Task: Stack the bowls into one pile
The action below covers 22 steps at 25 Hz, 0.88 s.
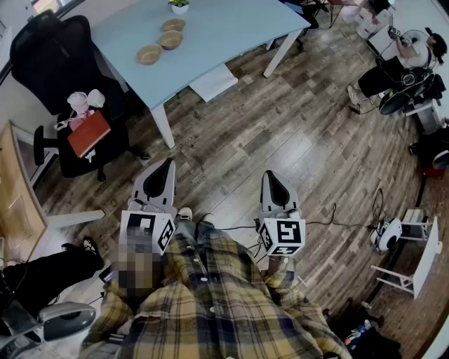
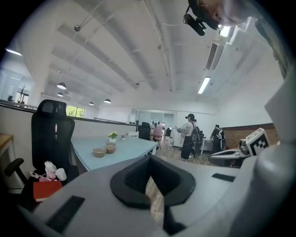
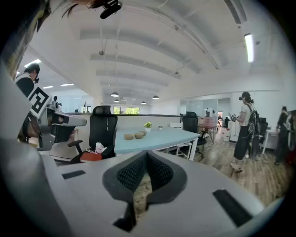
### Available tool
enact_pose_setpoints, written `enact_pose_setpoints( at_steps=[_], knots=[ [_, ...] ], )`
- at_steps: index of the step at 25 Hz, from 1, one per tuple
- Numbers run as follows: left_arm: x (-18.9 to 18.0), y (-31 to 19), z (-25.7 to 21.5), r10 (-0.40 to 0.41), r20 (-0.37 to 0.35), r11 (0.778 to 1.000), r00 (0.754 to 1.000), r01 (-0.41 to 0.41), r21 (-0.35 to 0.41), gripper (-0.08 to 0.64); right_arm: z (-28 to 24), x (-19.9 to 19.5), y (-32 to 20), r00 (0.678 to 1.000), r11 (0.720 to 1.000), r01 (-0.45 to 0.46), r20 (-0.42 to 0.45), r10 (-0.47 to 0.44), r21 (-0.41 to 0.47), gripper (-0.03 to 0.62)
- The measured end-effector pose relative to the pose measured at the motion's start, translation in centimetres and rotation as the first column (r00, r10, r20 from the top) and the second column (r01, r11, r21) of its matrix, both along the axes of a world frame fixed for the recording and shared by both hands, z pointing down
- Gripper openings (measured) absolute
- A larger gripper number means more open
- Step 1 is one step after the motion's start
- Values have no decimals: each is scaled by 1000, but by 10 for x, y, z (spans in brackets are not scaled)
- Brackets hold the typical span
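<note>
the left gripper (image 1: 167, 168) and the right gripper (image 1: 271, 179) are both closed, with nothing between the jaws. they are held over the wooden floor (image 1: 295, 140), well apart from the table (image 1: 238, 35). three bowls (image 1: 170, 40) lie unstacked in a row toward its left edge, near a potted plant (image 1: 179, 6).

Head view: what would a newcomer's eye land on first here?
Three bowls sit unstacked on the blue table at top left. The left gripper and right gripper, both shut and empty, hang over the wood floor, far from the table. A red book lies on the black chair at left.
</note>
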<state>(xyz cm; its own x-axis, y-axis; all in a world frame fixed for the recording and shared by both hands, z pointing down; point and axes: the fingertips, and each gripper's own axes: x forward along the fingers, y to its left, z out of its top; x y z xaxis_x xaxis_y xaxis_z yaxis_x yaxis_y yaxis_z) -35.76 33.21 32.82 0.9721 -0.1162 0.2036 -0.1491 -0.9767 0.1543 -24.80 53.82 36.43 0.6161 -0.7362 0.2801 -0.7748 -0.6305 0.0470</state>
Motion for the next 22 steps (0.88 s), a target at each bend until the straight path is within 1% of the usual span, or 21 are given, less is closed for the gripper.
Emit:
enact_pose_setpoints(
  at_steps=[6, 7, 8, 9, 12, 16, 19, 22],
  knots=[
    [8, 8, 6, -29, -4, 999, 1000, 29, 15, -9, 0, 13, 15, 999, 996, 20, 28, -23, 85, 13],
    [10, 10, 6, -34, -6, 999, 999, 34, 16, -9, 1, 15, 16, 999, 995, 28, 36, -32, 95, 26],
    [10, 11, 7, -39, -7, 999, 999, 39, 16, -9, 2, 16, 15, 998, 994, 41, 46, -46, 103, 53],
    [11, 12, 7, -43, -7, 999, 999, 43, 13, -9, 4, 17, 14, 997, 993, 54, 58, -60, 107, 85],
    [14, 16, 7, -53, -9, 999, 999, 53, 12, 28, 7, 18, 12, 994, 990, 76, 70, -85, 115, 102],
    [29, 10, 9, -61, -13, 998, 998, 61, 10, 66, 12, 31, 2, 991, 988, 92, 84, -103, 126, 127],
    [46, -3, 15, -61, -12, 998, 998, 61, 5, 66, 19, 47, -15, 989, 988, 103, 94, -115, 118, 130],
    [71, -23, 18, -53, -17, 999, 998, 53, 3, 66, 19, 69, -38, 989, 987, 109, 88, -120, 120, 142]
  ],
)
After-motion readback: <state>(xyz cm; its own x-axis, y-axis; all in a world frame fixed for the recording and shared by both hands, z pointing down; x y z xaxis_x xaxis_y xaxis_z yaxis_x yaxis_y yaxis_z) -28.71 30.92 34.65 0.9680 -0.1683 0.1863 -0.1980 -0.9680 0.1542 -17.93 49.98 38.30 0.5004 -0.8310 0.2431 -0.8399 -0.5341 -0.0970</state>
